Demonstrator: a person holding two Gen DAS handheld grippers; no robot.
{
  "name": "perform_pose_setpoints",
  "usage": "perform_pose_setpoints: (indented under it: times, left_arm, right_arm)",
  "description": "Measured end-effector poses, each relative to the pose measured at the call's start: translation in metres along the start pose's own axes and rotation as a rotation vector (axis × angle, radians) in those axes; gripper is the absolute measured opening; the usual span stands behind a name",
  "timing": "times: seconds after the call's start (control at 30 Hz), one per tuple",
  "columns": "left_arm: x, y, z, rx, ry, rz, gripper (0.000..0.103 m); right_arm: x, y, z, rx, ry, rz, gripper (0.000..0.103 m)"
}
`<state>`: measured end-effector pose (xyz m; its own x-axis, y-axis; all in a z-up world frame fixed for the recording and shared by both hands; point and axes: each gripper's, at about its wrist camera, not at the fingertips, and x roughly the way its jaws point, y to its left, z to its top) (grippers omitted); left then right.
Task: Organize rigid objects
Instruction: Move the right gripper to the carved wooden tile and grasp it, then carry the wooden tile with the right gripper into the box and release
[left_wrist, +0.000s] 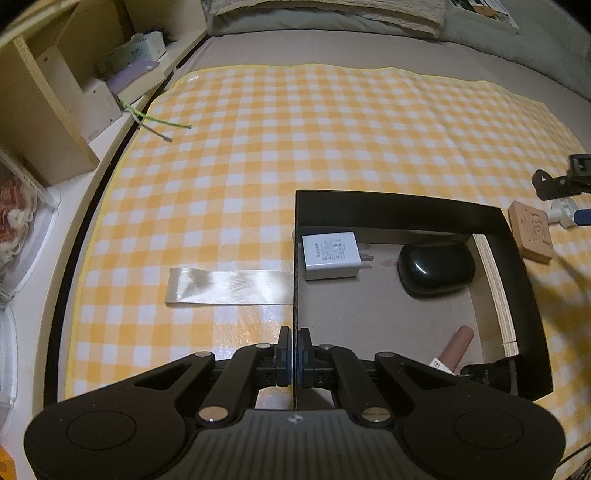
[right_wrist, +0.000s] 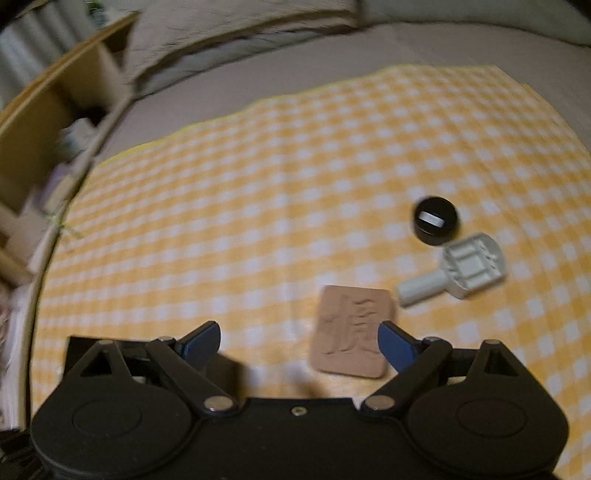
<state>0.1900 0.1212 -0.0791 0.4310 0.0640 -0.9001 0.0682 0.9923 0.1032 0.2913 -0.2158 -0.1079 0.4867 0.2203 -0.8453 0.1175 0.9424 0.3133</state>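
Carved wooden block (right_wrist: 351, 330), tan with a raised character on its top face, lies flat on the yellow checked blanket (right_wrist: 258, 184) just outside the right wall of the black box (left_wrist: 517, 266); judged the next piece to go in. Right gripper (right_wrist: 299, 343) stands with fingers wide and empty, angled down over the block's near end; the right blue pad (right_wrist: 393, 345) overlaps the block's right edge in view, the left pad sits well off it. Frame blurred, so contact cannot be told. Left gripper (left_wrist: 294, 356) is closed on the box's left wall, steadying it. Already inside: white charger (left_wrist: 330, 254), black case (left_wrist: 436, 266), pinkish tube (left_wrist: 460, 347). Suggest centring the block between the pads, gripping across its narrow width, then lowering into the bare floor near the tube. Grey plastic tool (right_wrist: 458, 273) and black round cap (right_wrist: 435, 220) lie just beyond; keep clear.
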Motion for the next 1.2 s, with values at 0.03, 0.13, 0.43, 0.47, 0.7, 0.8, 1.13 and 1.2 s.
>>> perform_pose_setpoints:
  times: [0.03,0.13,0.43,0.47,0.7,0.8,1.13,1.2]
  left_arm:
    - [0.0,-0.002,-0.001,0.009,-0.002,0.004,0.003]
    - [0.003,-0.005,-0.002,0.027,0.002,0.013,0.003]
    - [0.008,-0.007,-0.003,0.042,0.017,0.016,0.003]
    - [0.009,-0.006,-0.003,0.041,0.018,0.015,0.003]
    - [0.014,-0.006,0.0,0.041,0.032,0.012,0.003]
    - [0.015,-0.006,0.001,0.041,0.038,0.014,0.003]
    - [0.017,-0.008,0.003,0.033,0.047,0.025,0.004]
    - [0.017,-0.008,0.003,0.034,0.047,0.025,0.004]
  right_arm:
    - [0.006,-0.004,0.001,0.009,0.007,-0.02,0.093]
    - [0.024,-0.013,0.001,0.038,0.032,-0.049,0.093]
    - [0.071,-0.019,0.004,0.05,0.122,-0.141,0.092]
    - [0.074,-0.019,0.005,0.045,0.123,-0.149,0.091]
    - [0.092,-0.017,0.006,-0.018,0.16,-0.206,0.083]
    - [0.096,-0.015,0.006,-0.059,0.169,-0.218,0.078]
    - [0.047,0.002,0.001,-0.086,0.086,-0.161,0.066]
    - [0.028,0.005,0.003,-0.07,0.03,-0.125,0.066]
